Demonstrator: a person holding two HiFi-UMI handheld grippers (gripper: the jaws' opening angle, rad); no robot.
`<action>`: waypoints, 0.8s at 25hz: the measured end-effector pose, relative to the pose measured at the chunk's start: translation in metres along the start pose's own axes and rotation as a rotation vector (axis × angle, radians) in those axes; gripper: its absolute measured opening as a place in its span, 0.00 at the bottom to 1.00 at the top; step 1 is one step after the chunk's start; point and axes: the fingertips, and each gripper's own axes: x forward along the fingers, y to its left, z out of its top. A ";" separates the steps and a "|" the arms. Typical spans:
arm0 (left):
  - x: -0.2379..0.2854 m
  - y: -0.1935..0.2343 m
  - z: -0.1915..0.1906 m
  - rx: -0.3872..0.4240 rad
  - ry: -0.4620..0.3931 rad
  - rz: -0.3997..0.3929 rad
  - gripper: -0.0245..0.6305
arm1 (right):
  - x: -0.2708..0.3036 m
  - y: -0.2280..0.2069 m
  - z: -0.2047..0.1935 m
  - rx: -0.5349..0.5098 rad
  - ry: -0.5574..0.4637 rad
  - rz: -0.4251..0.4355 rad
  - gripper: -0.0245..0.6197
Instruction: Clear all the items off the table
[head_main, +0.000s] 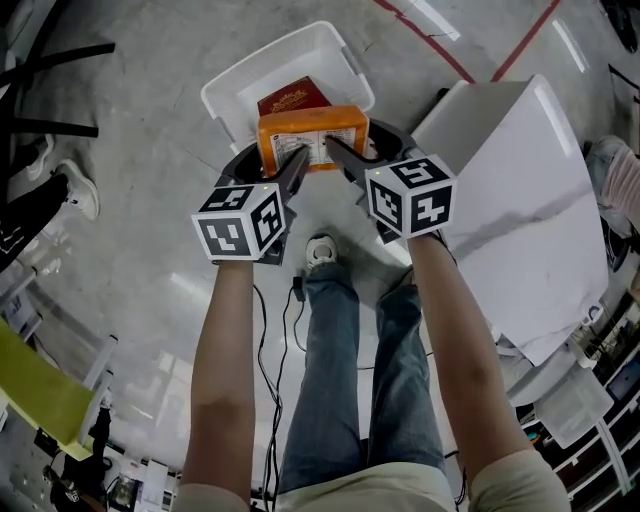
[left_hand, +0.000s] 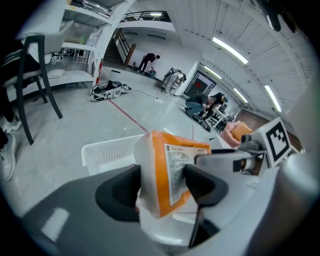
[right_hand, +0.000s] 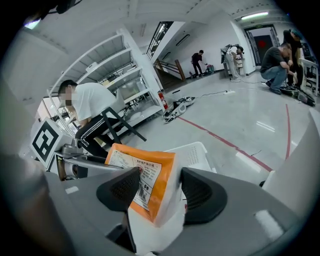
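Observation:
An orange packet with a white printed label (head_main: 312, 135) hangs in the air between both grippers, above a white plastic bin (head_main: 288, 75) on the floor. My left gripper (head_main: 296, 160) is shut on the packet's left end (left_hand: 167, 175). My right gripper (head_main: 335, 152) is shut on its right end (right_hand: 150, 192). Inside the bin lies a dark red box (head_main: 291, 97), partly hidden by the packet. The bin's perforated wall (left_hand: 112, 150) shows behind the packet in the left gripper view, and its wall (right_hand: 195, 152) shows likewise in the right gripper view.
A white table (head_main: 530, 190) stands to the right of the bin. A black chair (left_hand: 35, 75) and white shelving stand at the left. Cables (head_main: 290, 300) run across the grey floor by my legs. Several people are further off in the hall.

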 end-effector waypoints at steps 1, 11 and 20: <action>0.003 0.004 0.000 -0.001 0.000 0.005 0.47 | 0.005 0.000 0.000 -0.006 0.005 -0.001 0.45; 0.031 0.039 -0.001 0.021 -0.001 0.049 0.47 | 0.049 -0.010 -0.004 -0.002 0.023 -0.016 0.45; 0.042 0.061 -0.005 0.007 -0.014 0.098 0.48 | 0.075 -0.009 -0.004 -0.022 0.021 -0.020 0.44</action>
